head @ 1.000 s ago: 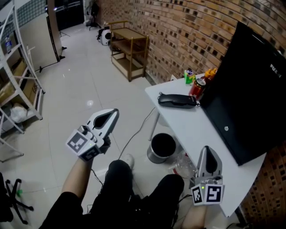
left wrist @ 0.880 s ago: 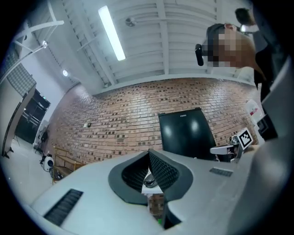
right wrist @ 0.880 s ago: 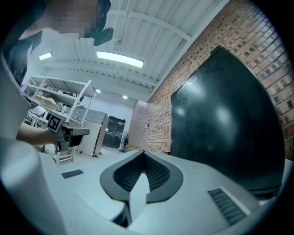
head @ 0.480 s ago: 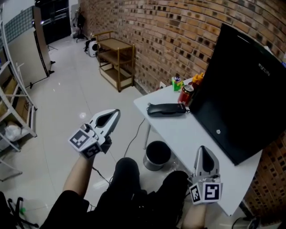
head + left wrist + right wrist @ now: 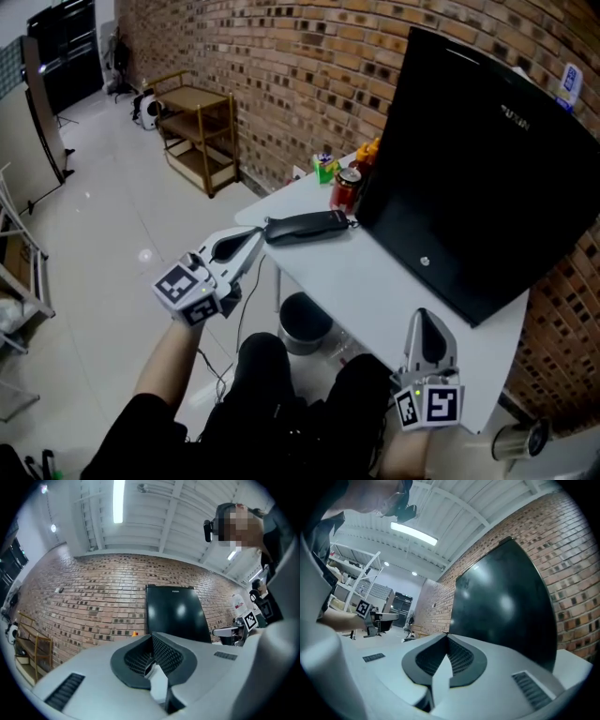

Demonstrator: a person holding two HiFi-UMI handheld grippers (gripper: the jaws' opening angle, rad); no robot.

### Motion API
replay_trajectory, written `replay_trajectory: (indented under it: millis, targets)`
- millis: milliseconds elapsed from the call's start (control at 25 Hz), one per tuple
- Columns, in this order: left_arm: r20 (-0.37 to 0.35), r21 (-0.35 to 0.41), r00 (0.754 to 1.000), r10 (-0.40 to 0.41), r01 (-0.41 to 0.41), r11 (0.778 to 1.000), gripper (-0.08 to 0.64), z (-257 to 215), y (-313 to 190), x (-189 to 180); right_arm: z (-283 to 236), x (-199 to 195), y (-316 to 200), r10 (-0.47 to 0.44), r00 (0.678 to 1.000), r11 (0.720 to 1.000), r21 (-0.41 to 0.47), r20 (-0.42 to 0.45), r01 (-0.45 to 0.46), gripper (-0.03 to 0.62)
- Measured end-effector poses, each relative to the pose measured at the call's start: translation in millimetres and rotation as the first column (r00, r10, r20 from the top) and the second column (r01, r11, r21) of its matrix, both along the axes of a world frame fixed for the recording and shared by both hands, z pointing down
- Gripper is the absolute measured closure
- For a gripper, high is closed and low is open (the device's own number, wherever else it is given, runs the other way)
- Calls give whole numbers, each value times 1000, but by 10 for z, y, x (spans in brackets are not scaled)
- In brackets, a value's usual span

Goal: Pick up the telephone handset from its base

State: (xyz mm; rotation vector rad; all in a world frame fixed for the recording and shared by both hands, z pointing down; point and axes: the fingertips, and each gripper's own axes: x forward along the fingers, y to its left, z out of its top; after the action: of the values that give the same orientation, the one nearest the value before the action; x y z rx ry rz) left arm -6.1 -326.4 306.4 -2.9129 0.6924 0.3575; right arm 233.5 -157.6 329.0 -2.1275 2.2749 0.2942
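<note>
A black telephone handset (image 5: 306, 226) lies on its base near the left corner of the white table (image 5: 375, 291) in the head view. My left gripper (image 5: 251, 238) is shut and empty, its tip just left of the phone's near end, by the table corner. My right gripper (image 5: 427, 325) is shut and empty too, held over the table's near edge, well right of the phone. In the left gripper view my left gripper (image 5: 151, 638) has its jaws together. The right gripper view shows my right gripper (image 5: 447, 638) the same way. The phone shows in neither gripper view.
A big black monitor (image 5: 478, 159) fills the table's back. A red can (image 5: 345, 188), a green box (image 5: 325, 169) and an orange item stand behind the phone. A dark bin (image 5: 305, 321) sits under the table, a wooden shelf cart (image 5: 199, 133) by the brick wall.
My left gripper has moved right and forward to the table corner beside the phone. The head view has swung, so the table sits more central. My right gripper has edged forward slightly.
</note>
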Motion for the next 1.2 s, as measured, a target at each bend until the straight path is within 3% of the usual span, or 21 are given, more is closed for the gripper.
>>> replay_trajectory:
  millis: [160,360,600,720,800,840,1040,1200]
  targets:
    - [15,0,999,52,-52,999,557,-16,-53,289,-9,178,134,46,999,999,0,6,-46,583]
    - [96,8,988,121,-122,992,557,-108,-124,587,-49,218,139,40,999,999,6,13,-40,583]
    - [306,-4,942,140,-146,989,557,55,-445,817,3,149,71,14,1000,1000,-4,0,-14,583]
    - [396,-4,909,126,-135,991,551,197,-606,932,47,180,59,22,1000,1000,-6,7,-22,583]
    - [446,-30,884,136,-137,990,380,304,-697,1011,62,193,49,28,1000,1000,-4,13,-28,583]
    - [472,-50,869,152,-145,988,329,357,-733,1049,63,188,40,27,1000,1000,-2,16,-27,582]
    - [607,-131,770,196,-147,980,299,601,-997,1191,52,158,-9,12,1000,1000,5,20,-12,583]
    - [626,-271,714,314,-178,946,287,787,-1018,1262,43,171,15,16,999,1000,9,30,-16,582]
